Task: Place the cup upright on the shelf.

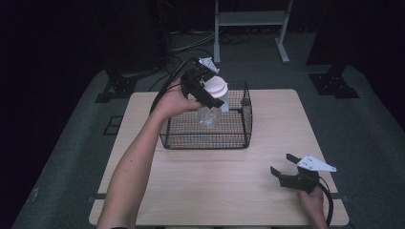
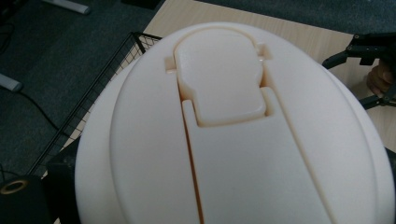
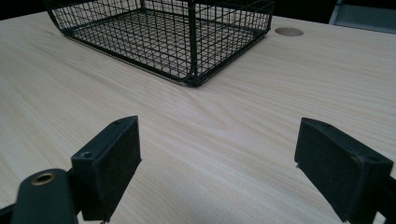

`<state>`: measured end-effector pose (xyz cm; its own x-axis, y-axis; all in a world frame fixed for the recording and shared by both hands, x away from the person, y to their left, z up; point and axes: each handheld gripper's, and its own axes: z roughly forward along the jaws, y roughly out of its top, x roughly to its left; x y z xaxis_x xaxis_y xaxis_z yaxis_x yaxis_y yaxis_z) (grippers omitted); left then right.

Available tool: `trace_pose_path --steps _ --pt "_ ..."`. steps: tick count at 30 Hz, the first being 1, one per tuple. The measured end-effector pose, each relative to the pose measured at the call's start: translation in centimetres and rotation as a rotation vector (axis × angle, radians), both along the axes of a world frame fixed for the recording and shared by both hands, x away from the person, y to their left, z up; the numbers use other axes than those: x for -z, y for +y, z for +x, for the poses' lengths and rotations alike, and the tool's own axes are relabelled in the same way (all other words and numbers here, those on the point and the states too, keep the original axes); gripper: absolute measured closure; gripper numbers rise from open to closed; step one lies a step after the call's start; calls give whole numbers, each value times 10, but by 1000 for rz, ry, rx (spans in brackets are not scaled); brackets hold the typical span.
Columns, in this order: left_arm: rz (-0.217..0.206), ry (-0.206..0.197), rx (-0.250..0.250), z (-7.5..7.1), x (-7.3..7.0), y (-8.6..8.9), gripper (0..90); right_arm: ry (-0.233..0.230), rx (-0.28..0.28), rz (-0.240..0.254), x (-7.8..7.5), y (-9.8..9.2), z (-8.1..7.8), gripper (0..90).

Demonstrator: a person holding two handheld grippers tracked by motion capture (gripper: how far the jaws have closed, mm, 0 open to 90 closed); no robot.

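A: Where's the clear plastic bottle with the white flip-top lid (image 1: 210,107)?
B: Gripped at its lid by the left gripper (image 1: 204,90), held above the black wire-mesh basket (image 1: 248,125); not yet set down.
A: And the right gripper (image 1: 286,170)?
B: Spread wide, empty, over the pale wooden table (image 1: 229,181).

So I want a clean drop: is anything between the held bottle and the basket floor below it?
Nothing visible. The left hand-held gripper holds the bottle above the wire basket, whose mesh floor looks bare beneath it. The right hand-held gripper rests open, far off near the table's front edge.
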<state>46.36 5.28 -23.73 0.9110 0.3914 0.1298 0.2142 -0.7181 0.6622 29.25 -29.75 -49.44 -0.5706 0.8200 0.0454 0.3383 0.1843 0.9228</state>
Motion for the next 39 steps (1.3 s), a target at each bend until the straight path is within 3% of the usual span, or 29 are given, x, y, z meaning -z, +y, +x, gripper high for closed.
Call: trace_pose_path --steps 14,22,28,39 --pt "-4 54 -26 31 26 -13 49 -7 -4 4 0 -1 1 135" --pt "17 75 -36 43 48 -23 49 -5 -4 14 0 -1 0 135" --pt "1 105 -69 55 71 -24 49 -9 -8 11 0 -2 0 135" --pt "-11 132 -88 67 98 -32 49 -5 -7 17 -1 -2 0 135"
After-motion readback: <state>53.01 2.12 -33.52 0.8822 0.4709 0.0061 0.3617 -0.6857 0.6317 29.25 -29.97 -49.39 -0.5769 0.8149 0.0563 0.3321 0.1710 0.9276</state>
